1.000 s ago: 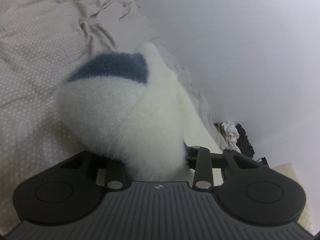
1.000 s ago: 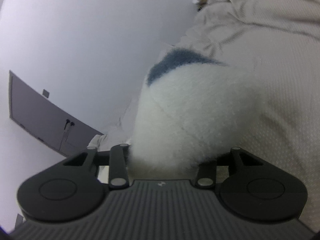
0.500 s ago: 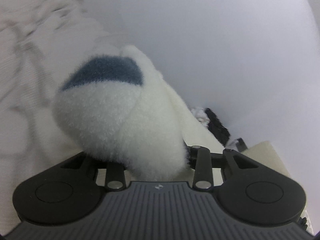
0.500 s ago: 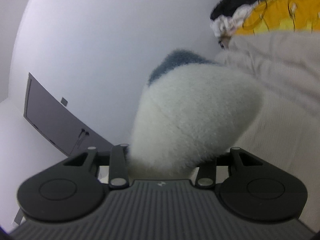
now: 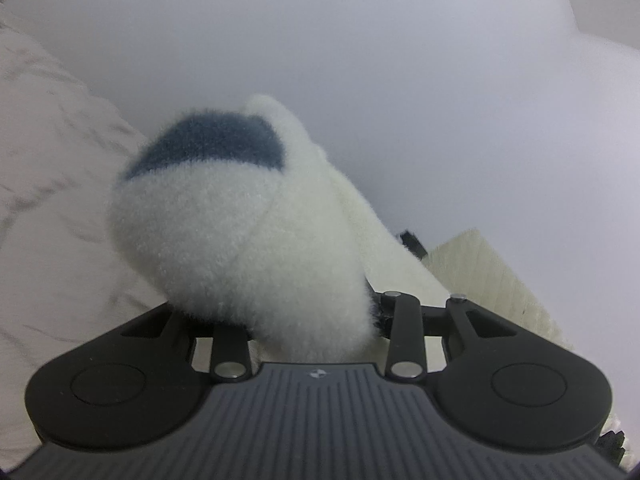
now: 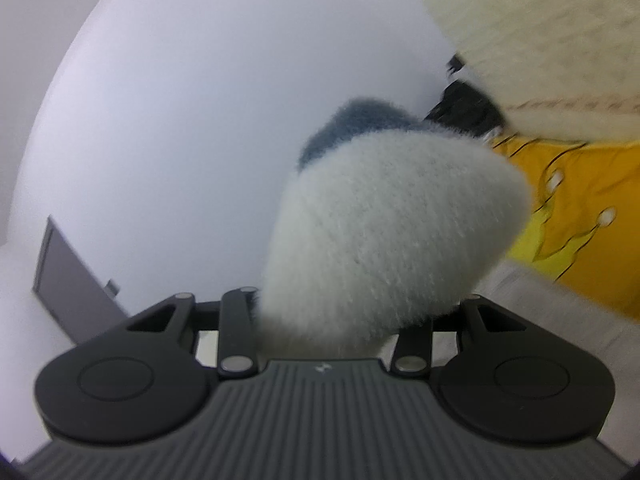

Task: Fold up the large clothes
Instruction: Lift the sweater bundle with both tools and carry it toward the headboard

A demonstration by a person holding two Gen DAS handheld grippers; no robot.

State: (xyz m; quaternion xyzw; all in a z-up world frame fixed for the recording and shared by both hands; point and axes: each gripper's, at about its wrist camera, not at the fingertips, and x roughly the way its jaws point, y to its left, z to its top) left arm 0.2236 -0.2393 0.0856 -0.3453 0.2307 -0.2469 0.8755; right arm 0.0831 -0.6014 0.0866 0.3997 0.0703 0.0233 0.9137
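A fluffy white fleece garment with a blue-grey patch is held at two places. In the left wrist view a thick bunch of it (image 5: 240, 232) bulges out of my left gripper (image 5: 308, 320), which is shut on it. The rest of the fleece trails away to the right. In the right wrist view another bunch (image 6: 384, 232) fills my right gripper (image 6: 332, 320), also shut on it. The fleece hides the fingertips of both grippers. Both grippers are lifted and face a pale wall.
A light patterned bed sheet (image 5: 48, 200) lies at the left of the left wrist view, with a cream ribbed fabric (image 5: 488, 276) at the right. The right wrist view shows a yellow garment (image 6: 580, 208), cream fleece (image 6: 540, 40), a dark garment (image 6: 464, 104) and a grey wall panel (image 6: 68, 280).
Both grippers rose and swung away from the bed towards the wall, keeping their fleece bunches. The yellow garment and cream fleece came closer in the right wrist view.
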